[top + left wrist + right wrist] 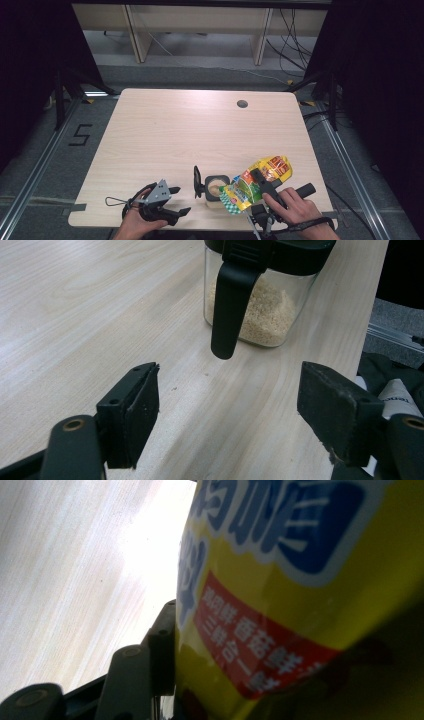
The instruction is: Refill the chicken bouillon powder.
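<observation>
Pale, straight-grained wood laminate covers the table [165, 130], and at its near edge a clear square jar [217, 186] with a black rim serves as the centre of the scene. Just left of the jar, the left gripper [175, 200] rests low over the tabletop in the person's left hand [135, 225], its jaws standing wide apart with nothing between them; in the left gripper view they frame bare wood short of the jar's glass wall [260, 315] and its black hanging clasp [227, 305], with pale grains [265, 310] inside. Just right of the jar, the right gripper [262, 184] has its jaws clamped on a yellow snack-style pouch [255, 182], tilted with its green-and-white mouth over the jar's opening. The right gripper view shows the pouch [300, 590] pressed against one black pad, bearing blue Chinese characters outlined in white and a red band of smaller white Chinese characters, too blurred to read. Well beyond the jar, a round cable hole [242, 104] sits near the table's far edge. Left of the table, a black "5" [80, 134] is taped on the grey floor. Farther back stand pale wooden furniture legs [136, 35] and loose cables [292, 40] between dark curtains.
</observation>
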`<action>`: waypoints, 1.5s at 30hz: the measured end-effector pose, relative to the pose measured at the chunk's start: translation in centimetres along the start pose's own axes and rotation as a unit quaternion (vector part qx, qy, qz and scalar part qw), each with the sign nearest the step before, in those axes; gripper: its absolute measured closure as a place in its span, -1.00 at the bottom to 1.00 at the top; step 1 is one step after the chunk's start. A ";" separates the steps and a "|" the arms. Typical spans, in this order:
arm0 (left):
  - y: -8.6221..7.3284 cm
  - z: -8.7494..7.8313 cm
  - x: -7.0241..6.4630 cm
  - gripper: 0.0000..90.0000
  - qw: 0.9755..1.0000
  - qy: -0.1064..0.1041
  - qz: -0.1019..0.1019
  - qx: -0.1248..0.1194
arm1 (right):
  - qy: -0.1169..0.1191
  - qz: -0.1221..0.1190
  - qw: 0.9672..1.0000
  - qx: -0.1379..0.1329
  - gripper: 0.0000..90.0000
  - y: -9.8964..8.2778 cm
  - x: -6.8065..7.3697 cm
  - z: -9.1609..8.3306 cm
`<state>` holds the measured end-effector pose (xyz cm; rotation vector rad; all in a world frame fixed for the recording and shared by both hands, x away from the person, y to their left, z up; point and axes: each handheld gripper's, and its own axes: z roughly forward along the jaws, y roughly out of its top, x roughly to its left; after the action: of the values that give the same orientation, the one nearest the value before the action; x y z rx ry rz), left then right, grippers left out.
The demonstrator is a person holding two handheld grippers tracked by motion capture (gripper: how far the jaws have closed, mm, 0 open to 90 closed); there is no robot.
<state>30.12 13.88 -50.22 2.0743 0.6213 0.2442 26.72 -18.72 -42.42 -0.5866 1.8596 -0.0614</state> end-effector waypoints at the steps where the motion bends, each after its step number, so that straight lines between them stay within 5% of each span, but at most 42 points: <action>1: 0.0 0.0 0.0 -0.45 1.000 -0.003 -0.003 -0.001 | -0.001 0.003 1.000 0.000 0.08 0.0 0.0 0.0; 15: 0.0 0.1 0.0 -0.45 1.000 -0.003 -0.004 -0.002 | 0.000 0.009 1.000 0.004 0.08 0.0 0.1 -0.1; 25: 0.0 0.0 0.0 -0.45 1.000 0.000 -0.003 -0.001 | -0.008 -0.012 1.000 0.009 0.08 0.1 0.0 -0.2; 26: 0.0 0.0 0.0 -0.45 1.000 0.000 -0.003 0.000 | -0.008 -0.033 0.999 0.014 0.09 0.1 -0.2 -0.3; 27: 0.0 0.0 -0.1 -0.45 1.000 0.000 -0.006 -0.004 | -0.011 -0.020 1.000 0.012 0.09 0.2 0.0 -0.2; 29: 0.0 0.0 0.0 -0.45 1.000 0.002 -0.002 -0.001 | -0.010 -0.040 0.999 0.017 0.08 0.3 -0.2 -0.2; 32: 0.0 -0.1 0.1 -0.45 1.000 0.003 0.005 0.005 | -0.011 -0.027 0.999 0.014 0.08 0.5 0.1 -0.1; 38: 0.0 0.0 0.0 -0.45 1.000 0.000 -0.002 0.000 | -0.010 -0.048 0.999 0.018 0.09 0.4 0.0 -0.1; 43: 0.0 0.0 0.1 -0.45 1.000 0.002 0.003 0.001 | -0.010 -0.029 0.999 0.011 0.09 0.4 0.2 -0.1; 45: 0.0 -0.1 0.0 -0.45 1.000 0.001 -0.003 0.000 | -0.009 -0.043 0.999 0.016 0.09 0.4 0.0 -0.1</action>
<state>30.07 13.89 -50.17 2.0715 0.6275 0.2425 26.43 -18.37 -42.51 -0.6425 1.8125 -0.1427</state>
